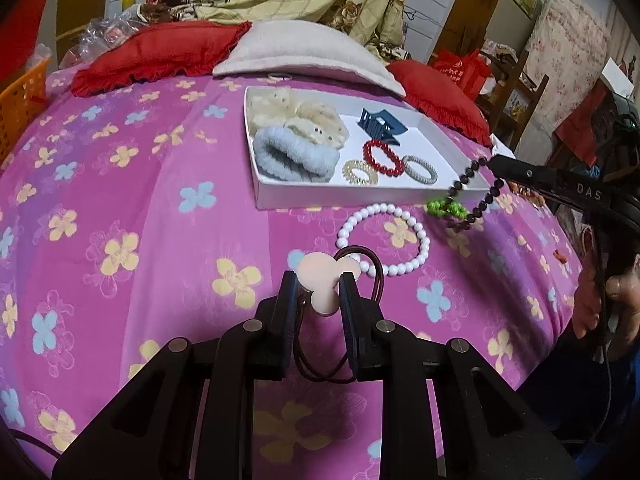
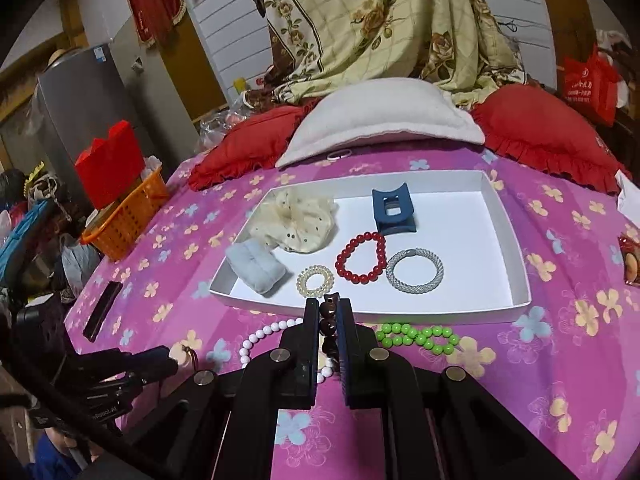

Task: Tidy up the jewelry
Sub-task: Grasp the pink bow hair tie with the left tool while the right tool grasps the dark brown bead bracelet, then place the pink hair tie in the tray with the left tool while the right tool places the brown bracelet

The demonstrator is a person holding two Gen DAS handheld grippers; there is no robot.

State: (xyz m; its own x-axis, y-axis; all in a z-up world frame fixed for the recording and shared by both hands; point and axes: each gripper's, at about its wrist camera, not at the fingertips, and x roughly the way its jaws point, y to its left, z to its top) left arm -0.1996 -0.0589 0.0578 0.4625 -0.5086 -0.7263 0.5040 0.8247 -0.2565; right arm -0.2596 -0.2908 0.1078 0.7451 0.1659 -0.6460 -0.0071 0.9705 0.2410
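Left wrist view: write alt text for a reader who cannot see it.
The left gripper pinches a pink hair tie above a flowered pink bedspread. Ahead, a white tray holds scrunchies and bracelets; the right gripper dangles a dark bead bracelet beside it.

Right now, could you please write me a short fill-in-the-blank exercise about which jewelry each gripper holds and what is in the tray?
1. The left gripper is shut on a hair tie with a pale ____ charm.
2. The right gripper is shut on a bracelet of dark ____ beads.
3. The white bead bracelet lies ____ the white tray.
4. Inside the tray, the red bead bracelet lies between the coil hair tie and the ____ bracelet.

Missing words: pink; brown; outside; silver
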